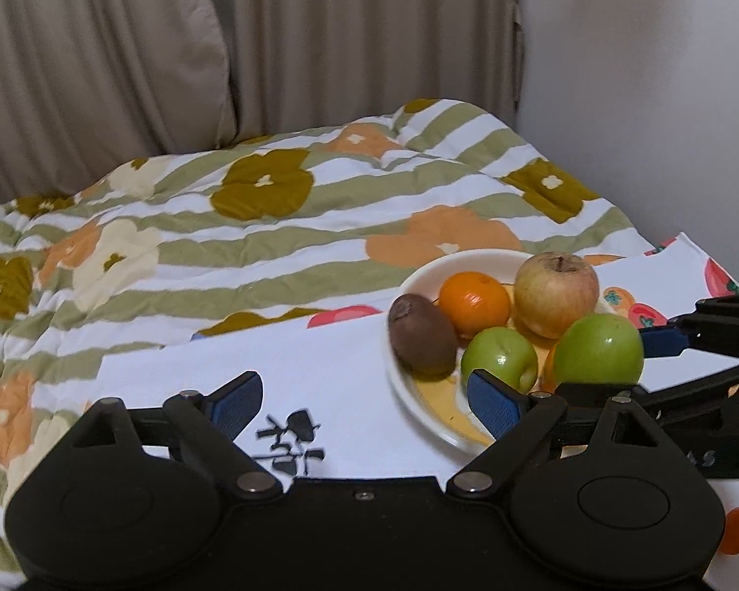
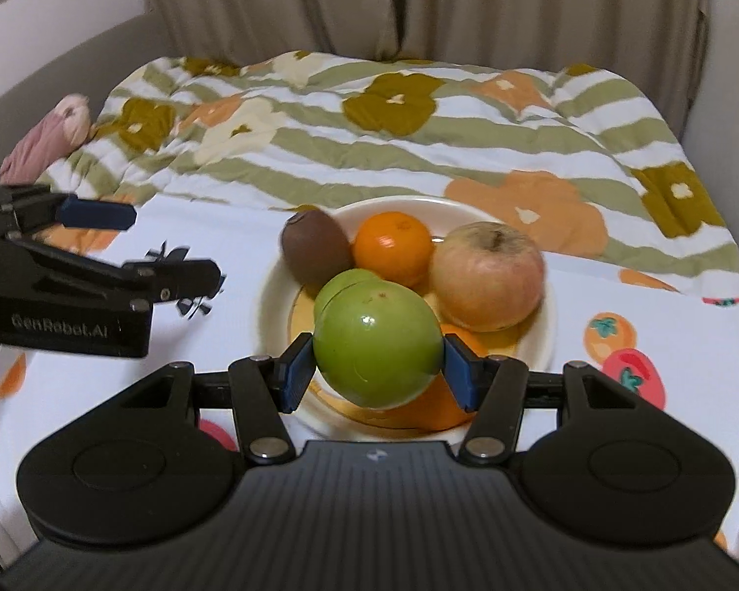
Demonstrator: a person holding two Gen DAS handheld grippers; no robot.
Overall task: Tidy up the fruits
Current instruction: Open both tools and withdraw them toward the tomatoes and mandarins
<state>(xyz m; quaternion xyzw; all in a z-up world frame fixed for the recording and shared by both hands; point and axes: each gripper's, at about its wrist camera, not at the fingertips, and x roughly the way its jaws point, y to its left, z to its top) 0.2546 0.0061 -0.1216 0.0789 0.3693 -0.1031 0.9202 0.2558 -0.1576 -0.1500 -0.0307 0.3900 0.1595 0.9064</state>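
Now | right gripper (image 2: pixel 378 369) clamped on green apple (image 2: pixel 377 342) | left gripper (image 1: pixel 364 401) apart, empty

Our left claw (image 1: pixel 364 401) is matte black with blue ribbed pads and silver pivot screws; its side reads "GenRobot.AI" in grey. Our right claw (image 2: pixel 378 369) matches; its housing is ridged.

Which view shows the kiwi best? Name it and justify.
The left wrist view: the kiwi lies whole and unobstructed at the plate's left rim. In the right wrist view the kiwi sits farther back, slightly blurred, its lower edge partly covered by the green apples.
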